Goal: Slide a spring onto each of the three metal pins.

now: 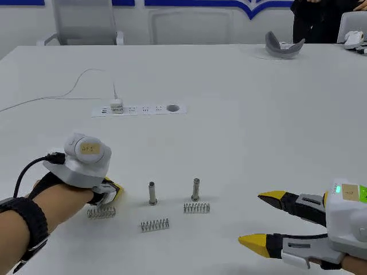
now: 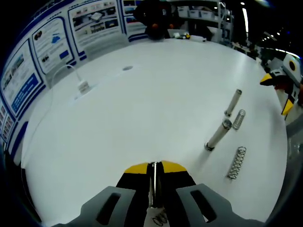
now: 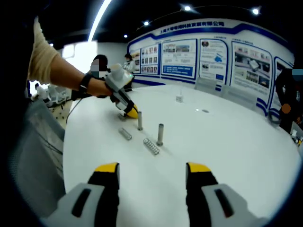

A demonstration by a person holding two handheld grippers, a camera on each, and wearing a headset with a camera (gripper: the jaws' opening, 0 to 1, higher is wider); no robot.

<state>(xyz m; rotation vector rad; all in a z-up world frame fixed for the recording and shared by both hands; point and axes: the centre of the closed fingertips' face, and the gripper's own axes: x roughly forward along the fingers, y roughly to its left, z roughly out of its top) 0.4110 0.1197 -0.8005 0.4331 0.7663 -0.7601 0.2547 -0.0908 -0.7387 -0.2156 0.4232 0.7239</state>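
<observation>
Closest in the head view, the right gripper (image 1: 251, 218) has its jaws spread wide and holds nothing. Ahead of it on the table (image 1: 258, 114) stand two pins (image 1: 152, 193) (image 1: 196, 189), both bare, among three loose springs (image 1: 101, 212) (image 1: 155, 225) (image 1: 196, 207). Beyond them the left gripper (image 1: 114, 190) points down beside the farthest spring. In the left gripper view the jaws are nearly closed on a thin metal strip (image 2: 154, 182), probably the third pin, and both standing pins lie ahead to the right. In the right gripper view the empty jaws gape, with two pins and two springs straight ahead. No spring looks fitted yet, so all three remain.
</observation>
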